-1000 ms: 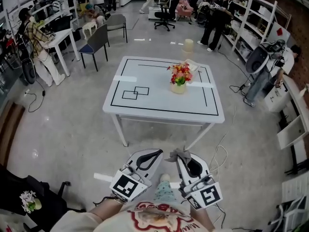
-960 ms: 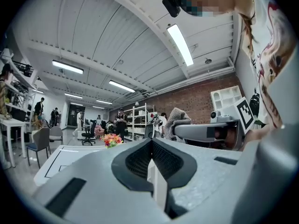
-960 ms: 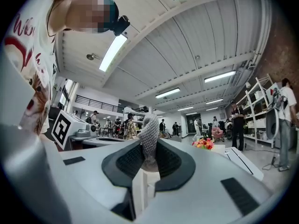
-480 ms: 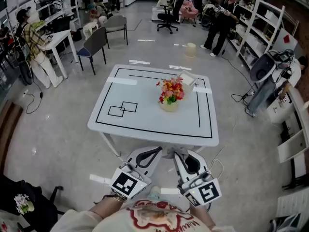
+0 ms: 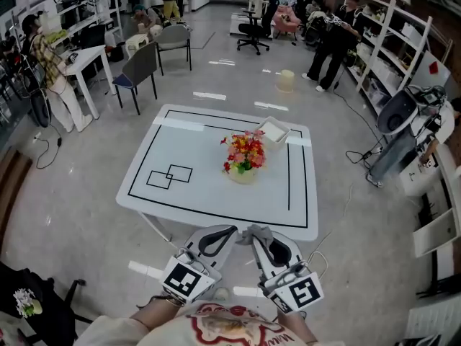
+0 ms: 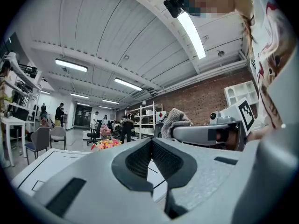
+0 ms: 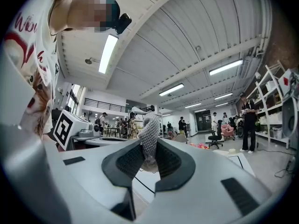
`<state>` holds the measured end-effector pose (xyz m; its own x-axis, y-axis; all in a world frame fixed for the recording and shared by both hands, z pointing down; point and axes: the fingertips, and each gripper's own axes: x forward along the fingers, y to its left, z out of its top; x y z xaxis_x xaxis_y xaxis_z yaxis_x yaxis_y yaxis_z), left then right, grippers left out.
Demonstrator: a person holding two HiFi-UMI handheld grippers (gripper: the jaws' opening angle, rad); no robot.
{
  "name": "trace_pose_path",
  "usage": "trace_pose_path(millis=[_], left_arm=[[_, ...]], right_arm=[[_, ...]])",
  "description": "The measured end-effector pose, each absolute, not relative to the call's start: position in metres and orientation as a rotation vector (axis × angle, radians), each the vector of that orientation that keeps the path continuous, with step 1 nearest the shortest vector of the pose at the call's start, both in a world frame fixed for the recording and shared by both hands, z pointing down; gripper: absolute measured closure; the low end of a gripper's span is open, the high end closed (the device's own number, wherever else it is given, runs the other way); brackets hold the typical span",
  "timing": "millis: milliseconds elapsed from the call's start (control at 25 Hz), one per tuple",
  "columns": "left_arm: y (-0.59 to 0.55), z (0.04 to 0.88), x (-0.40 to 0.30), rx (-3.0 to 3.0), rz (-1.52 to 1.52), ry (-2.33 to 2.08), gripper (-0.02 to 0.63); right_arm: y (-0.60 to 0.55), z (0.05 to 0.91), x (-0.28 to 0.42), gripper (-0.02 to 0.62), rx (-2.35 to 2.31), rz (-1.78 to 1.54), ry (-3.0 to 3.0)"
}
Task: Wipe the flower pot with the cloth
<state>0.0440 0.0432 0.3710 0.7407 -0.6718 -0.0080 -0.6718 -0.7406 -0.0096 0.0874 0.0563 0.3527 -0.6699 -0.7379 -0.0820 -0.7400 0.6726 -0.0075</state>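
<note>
The flower pot, pale with red, pink and yellow flowers, stands near the middle of the white table. Both grippers hang level just short of the table's near edge. My left gripper is shut with nothing in it; its jaws meet in the left gripper view. Beside it, my right gripper is shut on a grey knitted cloth, which sticks up between the pads. The flowers show small and far off past the left jaws.
A white box sits on the table behind the pot. Black tape lines and two squares mark the tabletop. Chairs, a desk, shelves and several people stand around the room. A pale cylinder rests on the floor beyond.
The table and pot have come nearer and lower in the head view as both grippers moved forward together. The jaws look the same, and the cloth stays in the right gripper.
</note>
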Motion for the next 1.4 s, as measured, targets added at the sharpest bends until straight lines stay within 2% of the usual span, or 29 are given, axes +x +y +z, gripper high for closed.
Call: trace_pose_path(millis=[520,920,1400], left_arm=[[0.024,0.350,0.056,-2.866,0.055,1.106,0.603],[0.016,0.368,0.044,-2.878,0.000,1.191,0.603],[-0.046,0.366,0.041,-2.883,0.047,1.167,0.603]], right_arm=[[0.043,0.345,0.093,0.543,-1.211,0.048,2.802],[0.031,0.359,0.088,0.543,-1.194,-0.021,2.802],[-0.026,0.358,0.092,0.543,-1.265,0.021,2.777]])
